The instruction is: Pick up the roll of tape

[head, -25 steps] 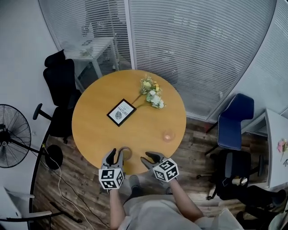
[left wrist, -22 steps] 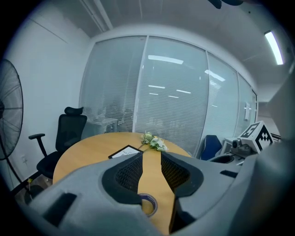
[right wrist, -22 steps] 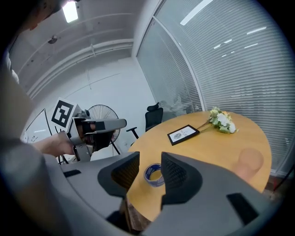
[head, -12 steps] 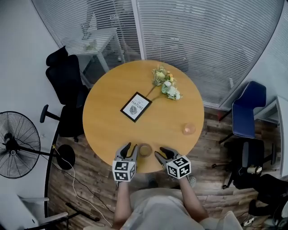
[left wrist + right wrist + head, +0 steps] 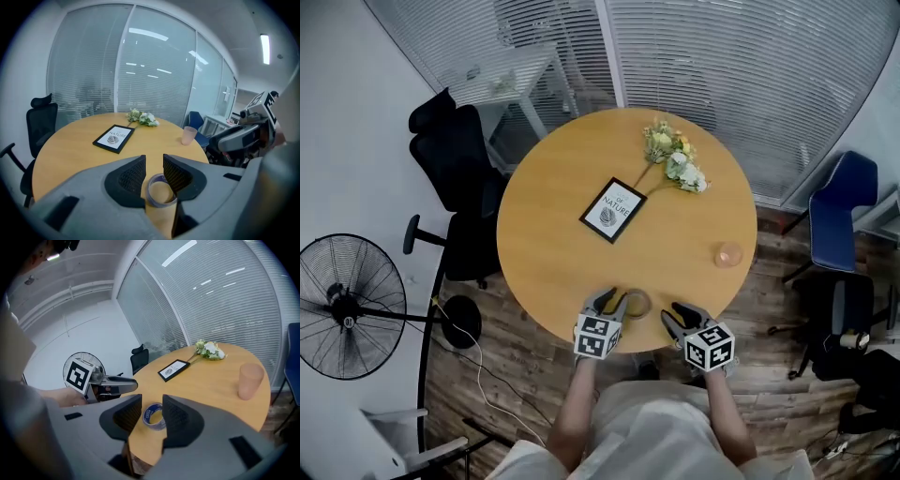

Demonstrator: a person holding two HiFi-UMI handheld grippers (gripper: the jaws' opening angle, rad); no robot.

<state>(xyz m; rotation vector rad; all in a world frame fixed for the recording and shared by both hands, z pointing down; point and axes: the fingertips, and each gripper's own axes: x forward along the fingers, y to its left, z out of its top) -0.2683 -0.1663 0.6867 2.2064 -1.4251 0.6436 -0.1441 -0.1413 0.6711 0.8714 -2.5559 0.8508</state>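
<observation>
The roll of tape (image 5: 152, 416) is a blue ring lying flat. The left gripper (image 5: 153, 162) and the right gripper (image 5: 152, 402) are spread apart and hold nothing.

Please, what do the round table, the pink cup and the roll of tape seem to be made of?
The round table looks like wood or laminate: even orange-brown, low sheen. The pink cup is probably frosted plastic: translucent, dull. The roll of tape seems to be glossy film on a blue printed core, possibly cardboard.

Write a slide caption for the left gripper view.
Left gripper, fingers apart, poised at the roll of tape near the table's edge; framed print and pink cup beyond.
</observation>
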